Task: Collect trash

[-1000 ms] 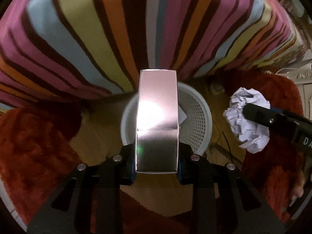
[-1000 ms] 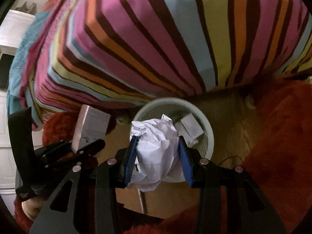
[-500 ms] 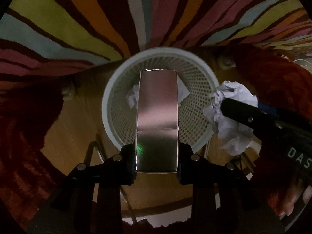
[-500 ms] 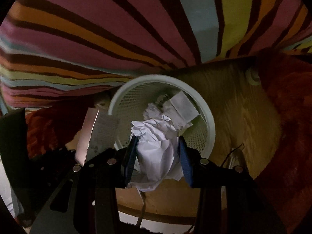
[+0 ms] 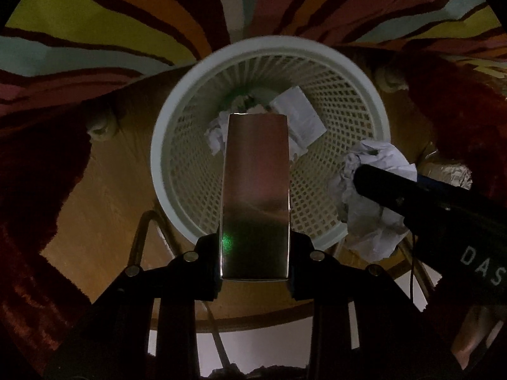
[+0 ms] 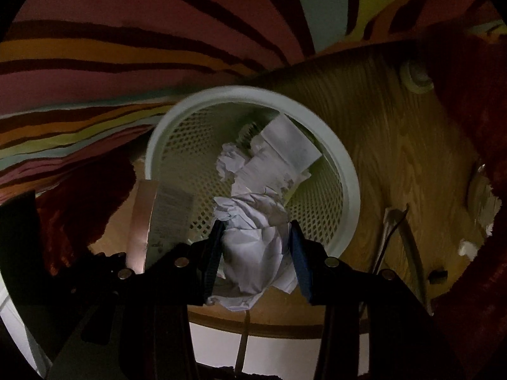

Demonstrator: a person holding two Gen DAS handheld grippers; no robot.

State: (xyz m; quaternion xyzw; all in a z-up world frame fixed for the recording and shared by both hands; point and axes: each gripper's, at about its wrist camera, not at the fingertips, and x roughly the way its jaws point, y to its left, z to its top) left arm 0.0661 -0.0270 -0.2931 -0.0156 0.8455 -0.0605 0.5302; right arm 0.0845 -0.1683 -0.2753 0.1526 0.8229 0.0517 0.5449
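My left gripper [image 5: 255, 253] is shut on a shiny pinkish carton [image 5: 256, 190] and holds it over the near rim of a white mesh wastebasket [image 5: 374, 95]. My right gripper [image 6: 256, 240] is shut on a crumpled white paper ball [image 6: 253, 243], held above the basket's near rim [image 6: 345, 171]. The paper ball also shows in the left wrist view [image 5: 370, 196], right of the basket. The carton shows in the right wrist view [image 6: 158, 215] at left. Crumpled paper [image 6: 231, 161] and a flat white packet [image 6: 285, 145] lie inside the basket.
The basket stands on a wooden floor [image 6: 396, 158]. A striped bedcover [image 5: 95, 31] hangs behind it. A red shaggy rug [image 5: 31, 158] lies on both sides. Thin cables [image 6: 389, 231] run along the floor at right. A crumpled foil-like piece [image 5: 450, 171] lies at far right.
Both grippers have moved closer to the basket and further over it, with the carton and the paper ball still held. The basket looms larger in both views.
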